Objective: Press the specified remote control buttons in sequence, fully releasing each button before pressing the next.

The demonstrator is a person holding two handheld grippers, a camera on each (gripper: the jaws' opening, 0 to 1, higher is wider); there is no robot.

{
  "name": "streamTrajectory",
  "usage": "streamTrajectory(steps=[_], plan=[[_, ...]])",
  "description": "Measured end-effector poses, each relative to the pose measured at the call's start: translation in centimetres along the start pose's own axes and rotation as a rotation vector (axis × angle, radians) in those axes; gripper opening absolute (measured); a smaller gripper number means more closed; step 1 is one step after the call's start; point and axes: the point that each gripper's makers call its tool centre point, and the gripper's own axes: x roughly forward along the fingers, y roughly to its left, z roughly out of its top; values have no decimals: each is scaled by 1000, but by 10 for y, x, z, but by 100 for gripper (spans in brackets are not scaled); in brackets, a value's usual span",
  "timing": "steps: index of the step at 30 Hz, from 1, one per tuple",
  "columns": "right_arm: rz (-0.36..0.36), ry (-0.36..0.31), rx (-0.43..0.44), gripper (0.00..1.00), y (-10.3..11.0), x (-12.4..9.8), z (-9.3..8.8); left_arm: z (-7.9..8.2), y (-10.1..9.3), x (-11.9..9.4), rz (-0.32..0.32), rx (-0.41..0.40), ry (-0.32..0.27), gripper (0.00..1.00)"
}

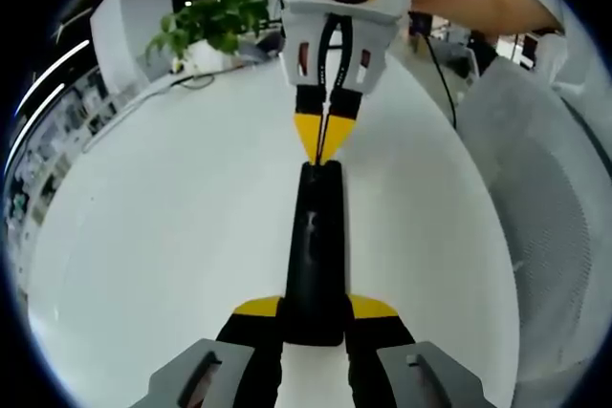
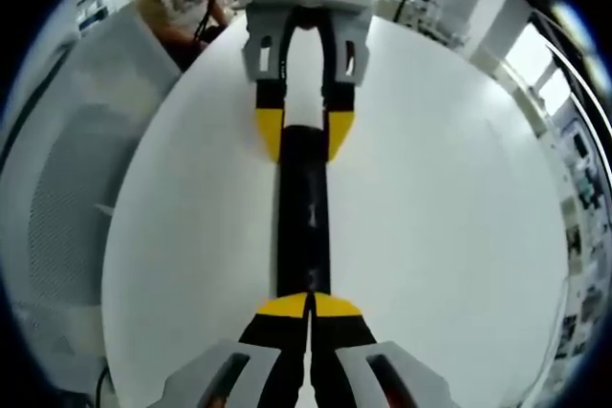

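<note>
A long black remote (image 1: 316,255) lies lengthwise on the white round table (image 1: 172,217). My left gripper (image 1: 316,311) holds its near end, with one yellow-tipped jaw on each side. My right gripper (image 1: 323,140) comes in from the far side, its jaws shut to a single yellow point resting on the remote's far end. In the right gripper view the same remote (image 2: 304,207) runs up from my shut right gripper (image 2: 308,305) to my left gripper (image 2: 304,136), which clamps the other end. I cannot make out the remote's buttons.
A potted plant (image 1: 215,21) stands at the table's far edge. A grey mesh chair (image 1: 545,169) stands beside the table, also seen as the mesh chair (image 2: 67,188). A person's arm (image 1: 478,2) and a black cable (image 1: 440,74) lie beyond the right gripper.
</note>
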Motion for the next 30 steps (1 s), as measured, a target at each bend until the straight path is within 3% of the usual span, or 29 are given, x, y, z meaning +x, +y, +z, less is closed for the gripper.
streamTrajectory(steps=[11,18,30], plan=[[3,37,6,0,-1,1,-1,0,0,0,1,-1,-8,24],[-7,105,-59,0,0,3,0,0,0,0,-1,3,2,24],[-14,85,-50,0,0,2,-1,0,0,0,-3,1,-4,24]])
